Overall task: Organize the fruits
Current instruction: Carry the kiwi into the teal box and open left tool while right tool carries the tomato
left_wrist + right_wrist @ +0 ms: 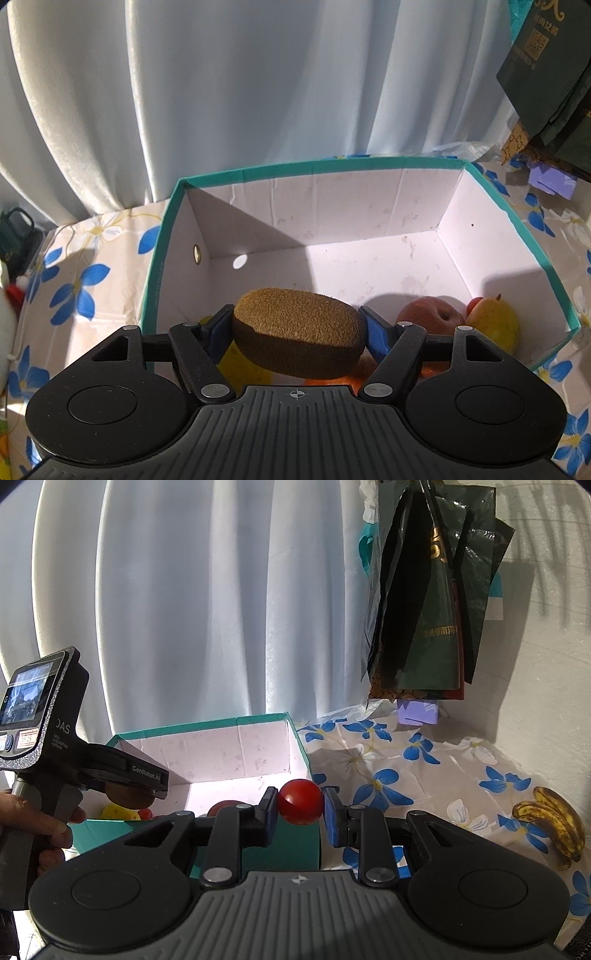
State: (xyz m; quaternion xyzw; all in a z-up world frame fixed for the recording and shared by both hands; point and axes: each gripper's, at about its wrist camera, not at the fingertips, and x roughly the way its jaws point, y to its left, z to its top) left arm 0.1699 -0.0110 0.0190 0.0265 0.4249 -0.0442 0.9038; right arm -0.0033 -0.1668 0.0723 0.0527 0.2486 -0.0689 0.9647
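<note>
My left gripper (297, 332) is shut on a brown kiwi (299, 332) and holds it above the near part of the teal box (162, 258). Inside the box lie a red apple (430, 315), a yellow pear (496, 321), a small red fruit (474, 304), an orange fruit (354, 376) and a yellow fruit (243, 365) under the kiwi. My right gripper (300, 808) is shut on a red tomato (300, 802), at the near right corner of the box (295, 731). The left gripper (110, 771) with the kiwi (127, 794) shows at the left of the right wrist view.
The box stands on a table with a blue-flower cloth (406, 775). Spotted bananas (554, 819) lie on the cloth at the right. Dark bags (424, 627) hang at the back right above a purple box (419, 710). A white curtain (221, 92) hangs behind.
</note>
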